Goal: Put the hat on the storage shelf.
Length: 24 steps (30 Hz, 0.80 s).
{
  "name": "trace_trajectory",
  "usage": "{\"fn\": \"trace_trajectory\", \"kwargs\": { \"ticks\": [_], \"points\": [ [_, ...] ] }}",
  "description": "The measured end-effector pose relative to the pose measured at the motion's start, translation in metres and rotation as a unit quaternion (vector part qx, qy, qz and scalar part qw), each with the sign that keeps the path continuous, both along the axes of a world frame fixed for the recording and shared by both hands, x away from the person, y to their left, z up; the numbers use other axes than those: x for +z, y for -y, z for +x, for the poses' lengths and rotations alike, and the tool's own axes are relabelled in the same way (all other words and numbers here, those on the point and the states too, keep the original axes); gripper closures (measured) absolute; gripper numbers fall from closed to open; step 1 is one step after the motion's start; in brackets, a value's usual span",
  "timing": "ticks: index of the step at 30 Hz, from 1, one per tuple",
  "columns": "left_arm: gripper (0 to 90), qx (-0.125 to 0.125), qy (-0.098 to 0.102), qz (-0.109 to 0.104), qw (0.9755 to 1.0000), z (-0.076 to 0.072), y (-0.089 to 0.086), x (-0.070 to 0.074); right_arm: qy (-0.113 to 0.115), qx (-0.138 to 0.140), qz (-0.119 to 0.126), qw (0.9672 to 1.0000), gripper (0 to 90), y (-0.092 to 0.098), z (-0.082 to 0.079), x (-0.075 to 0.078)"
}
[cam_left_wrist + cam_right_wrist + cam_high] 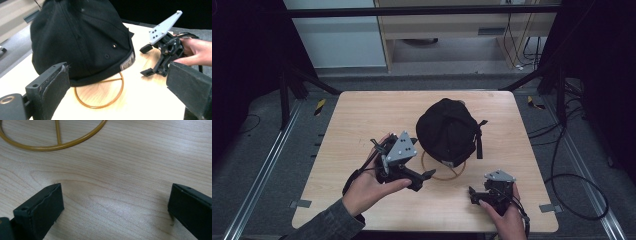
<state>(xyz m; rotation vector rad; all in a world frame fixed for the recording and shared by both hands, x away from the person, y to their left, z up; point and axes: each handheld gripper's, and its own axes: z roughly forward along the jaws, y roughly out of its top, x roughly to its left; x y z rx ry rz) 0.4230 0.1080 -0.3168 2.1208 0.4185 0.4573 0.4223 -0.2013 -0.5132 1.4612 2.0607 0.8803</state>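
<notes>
Black cap [447, 131] sits mid-table on its brass ring stand [443, 170], your left gripper [422, 179] and right gripper [473, 194] both spread empty near it, with bare wood toward the table [357, 115] edges.

No legible text anywhere, small label on black cap [82, 42] rim perhaps printed, too blurred

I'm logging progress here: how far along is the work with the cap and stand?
Done: the cap sits on the stand, whose brass ring rests on the table. In hand: nothing; the left gripper is open beside the cap, and the right gripper is open over bare wood. Left: any grasp; neither gripper touches the cap.
</notes>
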Motion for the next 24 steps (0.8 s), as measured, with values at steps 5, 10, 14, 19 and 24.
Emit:
{"fn": "trace_trajectory", "kwargs": {
  "ticks": [5, 10, 14, 19, 24],
  "points": [
    [4.3, 0.007, -0.002, 0.004, 1.0000, -0.003, -0.006, -0.014, 0.000, 0.000, 0.000, 1.0000, 0.4, 0.000, 0.000, 0.000],
    [5.1, 0.011, 0.000, 0.012, 0.9999, -0.005, -0.014, -0.033, 0.000, 0.000, 0.000, 1.0000, 0.4, 0.000, 0.000, 0.000],
    [5.0, 0.024, -0.012, 0.009, 0.9996, -0.004, -0.022, -0.049, 0.000, 0.000, 0.000, 1.0000, 0.4, 0.000, 0.000, 0.000],
    [4.7, 0.032, -0.024, 0.013, 0.9991, -0.001, -0.031, -0.070, 0.000, 0.000, 0.000, 1.0000, 0.4, 0.000, 0.000, 0.000],
    [4.6, 0.042, -0.026, 0.024, 0.9985, 0.002, -0.039, -0.090, 0.000, 0.000, 0.000, 1.0000, 0.4, 0.000, 0.000, 0.000]
  ]
}}
